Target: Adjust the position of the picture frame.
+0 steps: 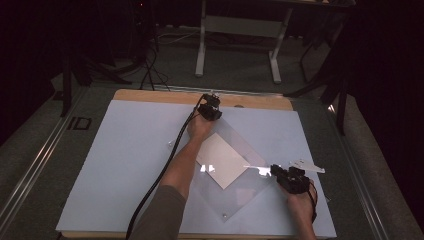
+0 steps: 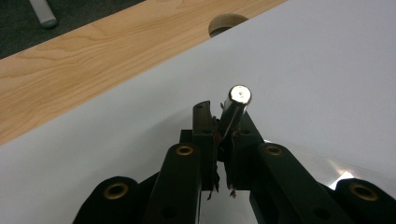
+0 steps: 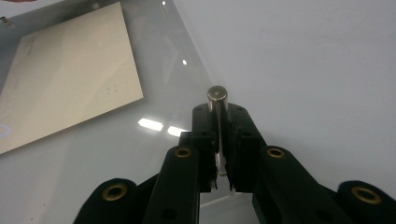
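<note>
A clear acrylic sheet (image 1: 241, 196) lies cornerwise on the white mat, with a beige paper (image 1: 223, 160) under it. My left gripper (image 1: 210, 107) is at the sheet's far corner, shut on a short metal pin (image 2: 236, 104) that stands between its jaws over the white mat. My right gripper (image 1: 276, 172) is at the sheet's right corner, shut on a second metal pin (image 3: 217, 100) above the acrylic sheet (image 3: 168, 70). The beige paper (image 3: 70, 74) lies left of that gripper (image 3: 218, 111). Small metal fittings sit at the sheet's near corner (image 1: 224, 216) and left corner (image 1: 170, 143).
The white mat (image 1: 125, 165) covers most of the wooden table (image 1: 150, 94), whose bare far edge has a round hole (image 2: 226, 22). A cable (image 1: 160, 175) trails from the left gripper along the forearm. A desk frame (image 1: 240, 45) stands beyond the table.
</note>
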{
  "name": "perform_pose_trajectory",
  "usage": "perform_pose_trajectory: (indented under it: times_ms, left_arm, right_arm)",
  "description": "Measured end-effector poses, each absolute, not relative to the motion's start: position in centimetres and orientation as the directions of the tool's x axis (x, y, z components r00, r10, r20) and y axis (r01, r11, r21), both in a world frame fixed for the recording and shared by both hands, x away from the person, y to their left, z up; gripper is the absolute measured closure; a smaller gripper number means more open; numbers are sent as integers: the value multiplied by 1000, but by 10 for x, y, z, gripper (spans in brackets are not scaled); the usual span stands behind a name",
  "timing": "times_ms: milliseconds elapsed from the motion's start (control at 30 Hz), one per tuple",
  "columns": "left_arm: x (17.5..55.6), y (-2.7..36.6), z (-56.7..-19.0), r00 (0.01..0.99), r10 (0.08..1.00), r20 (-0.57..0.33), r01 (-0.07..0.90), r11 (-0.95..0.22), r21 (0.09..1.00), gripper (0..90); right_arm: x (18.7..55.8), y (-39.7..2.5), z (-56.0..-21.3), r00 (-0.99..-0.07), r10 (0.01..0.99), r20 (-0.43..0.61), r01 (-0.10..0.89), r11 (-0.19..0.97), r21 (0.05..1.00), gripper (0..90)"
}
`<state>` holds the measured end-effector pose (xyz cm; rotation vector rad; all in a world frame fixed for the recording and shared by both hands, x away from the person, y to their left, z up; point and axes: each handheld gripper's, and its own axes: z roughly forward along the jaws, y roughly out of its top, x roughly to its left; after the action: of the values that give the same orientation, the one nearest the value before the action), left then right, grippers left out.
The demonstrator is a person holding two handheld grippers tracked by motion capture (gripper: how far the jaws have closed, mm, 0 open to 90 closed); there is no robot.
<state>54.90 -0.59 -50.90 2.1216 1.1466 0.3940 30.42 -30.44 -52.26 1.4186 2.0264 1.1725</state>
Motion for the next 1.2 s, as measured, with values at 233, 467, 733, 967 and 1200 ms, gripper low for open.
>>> perform_pose_trajectory:
  times_ms: [233,467,733,967,1200]
  left_arm:
    - [546,0,-502,566,823,-54,617,-379,689,847]
    - [545,10,-495,541,839,-49,626,-364,690,849]
    - [544,25,-490,512,858,-42,634,-344,693,850]
    - [541,50,-484,462,886,-29,653,-318,688,850]
    - [532,83,-471,389,921,3,658,-279,699,851]
  right_arm:
    - [307,-306,-517,-418,899,132,562,142,815,828]
    - [313,-301,-511,-419,899,129,556,142,819,823]
    - [322,-293,-507,-438,891,119,548,160,821,822]
    - [336,-279,-504,-471,873,125,544,176,821,823]
    - [352,-257,-501,-514,846,143,532,184,826,824]
